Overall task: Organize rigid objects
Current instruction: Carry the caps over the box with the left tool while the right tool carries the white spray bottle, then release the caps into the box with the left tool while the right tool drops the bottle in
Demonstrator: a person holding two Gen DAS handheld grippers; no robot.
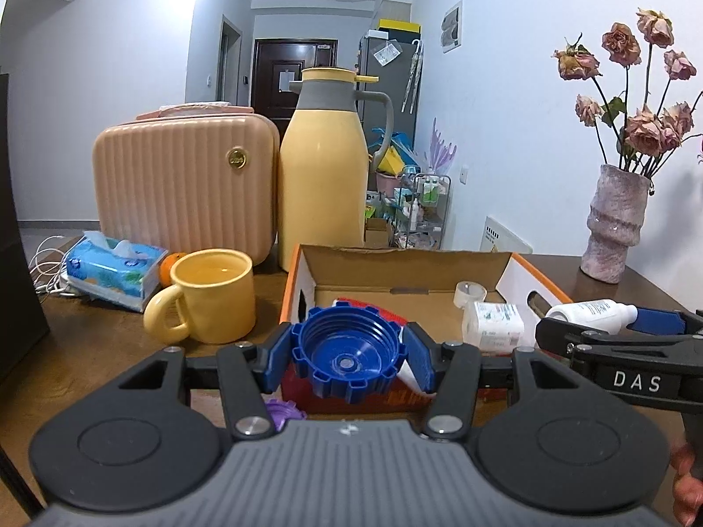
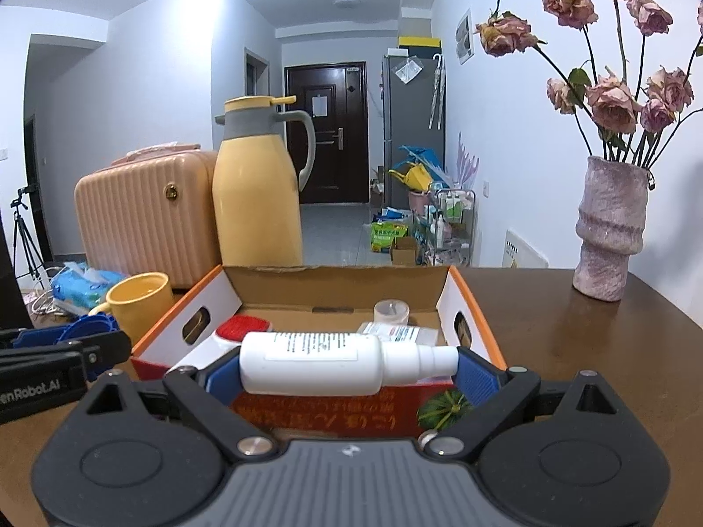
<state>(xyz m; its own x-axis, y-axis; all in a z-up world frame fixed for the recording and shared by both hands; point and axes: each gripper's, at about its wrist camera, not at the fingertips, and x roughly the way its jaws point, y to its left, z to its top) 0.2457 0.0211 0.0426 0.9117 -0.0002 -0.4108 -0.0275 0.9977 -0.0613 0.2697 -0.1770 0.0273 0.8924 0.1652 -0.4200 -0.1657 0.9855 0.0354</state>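
Left wrist: brown table [image 1: 110, 342] in a white-walled room.

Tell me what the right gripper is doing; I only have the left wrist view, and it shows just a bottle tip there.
Observer: The right gripper is shut on a white bottle, held crosswise, nozzle toward the vase side.
Operator: Anything under it that I can't see?
Observer: A small green striped melon-like thing sits in front of the cardboard box, near its right corner.
Operator: And what's the red thing in the box behind my blue cap?
Observer: Its top is a red bristly pad on a white base, likely a brush.
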